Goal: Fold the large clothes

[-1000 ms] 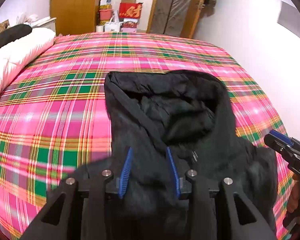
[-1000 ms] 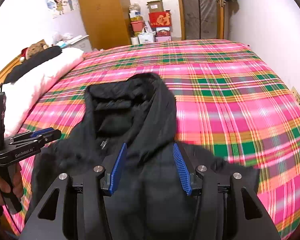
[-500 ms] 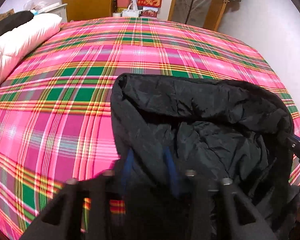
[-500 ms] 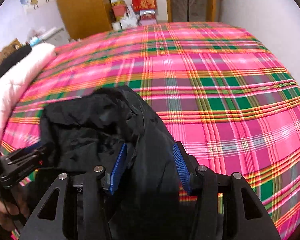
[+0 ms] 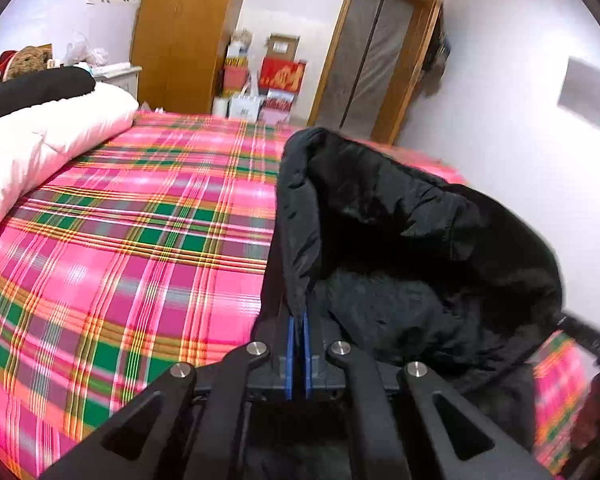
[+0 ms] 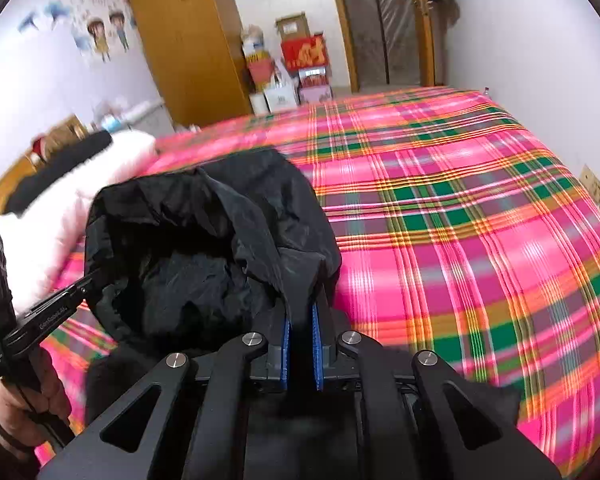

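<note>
Over the plaid bed, both grippers' fingers clamp the black jacket; beyond, seemingly stacked boxes.

Both grippers' fingers have closed on the black jacket, lifting its hood off the bed.

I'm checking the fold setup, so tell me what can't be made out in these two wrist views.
- Black jacket below the hood: hidden behind each gripper's frame in both views.
- Right gripper in the left wrist view: blurred, cut off by the edge.
- Boxes by the door: print too small.
</note>
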